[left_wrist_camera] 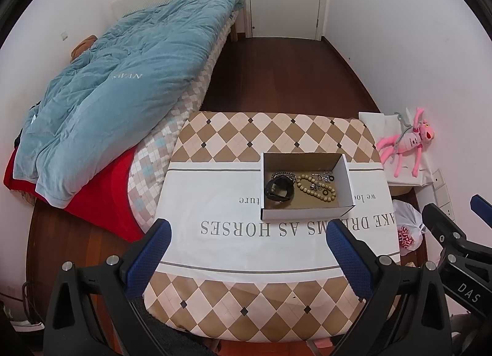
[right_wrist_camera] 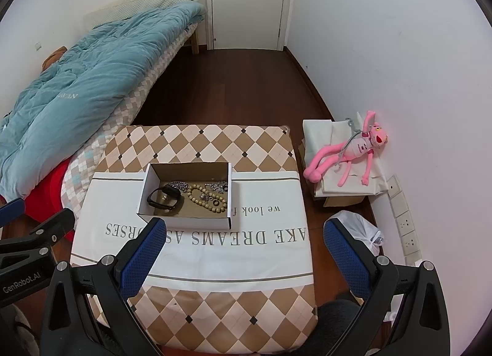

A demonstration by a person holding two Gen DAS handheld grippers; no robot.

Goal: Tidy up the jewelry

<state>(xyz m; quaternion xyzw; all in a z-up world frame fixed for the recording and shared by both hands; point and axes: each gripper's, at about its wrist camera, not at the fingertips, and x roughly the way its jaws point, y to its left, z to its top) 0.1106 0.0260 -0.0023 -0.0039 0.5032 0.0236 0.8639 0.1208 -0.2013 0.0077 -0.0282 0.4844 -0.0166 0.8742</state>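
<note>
A small open cardboard box (left_wrist_camera: 346,171) (right_wrist_camera: 144,190) sits on the cloth-covered table (left_wrist_camera: 233,190) (right_wrist_camera: 261,233). Inside lie a black wristband (left_wrist_camera: 279,190) (right_wrist_camera: 164,197), a wooden bead bracelet (left_wrist_camera: 313,191) (right_wrist_camera: 204,199), a silver chain (left_wrist_camera: 284,175) (right_wrist_camera: 178,185), silver charms (left_wrist_camera: 324,177) (right_wrist_camera: 220,186) and a dark ring (right_wrist_camera: 216,203). My left gripper (left_wrist_camera: 249,239) is open and empty, above the table's near side, in front of the box. My right gripper (right_wrist_camera: 244,237) is open and empty, just right of the box's front. Each gripper shows at the edge of the other's view.
A bed with a blue quilt (left_wrist_camera: 117,88) (right_wrist_camera: 77,85) stands close on the left. A pink plush toy (left_wrist_camera: 409,143) (right_wrist_camera: 353,150) lies on a white box at the right wall. A white plastic bag (left_wrist_camera: 407,226) (right_wrist_camera: 359,226) is on the floor beside the table.
</note>
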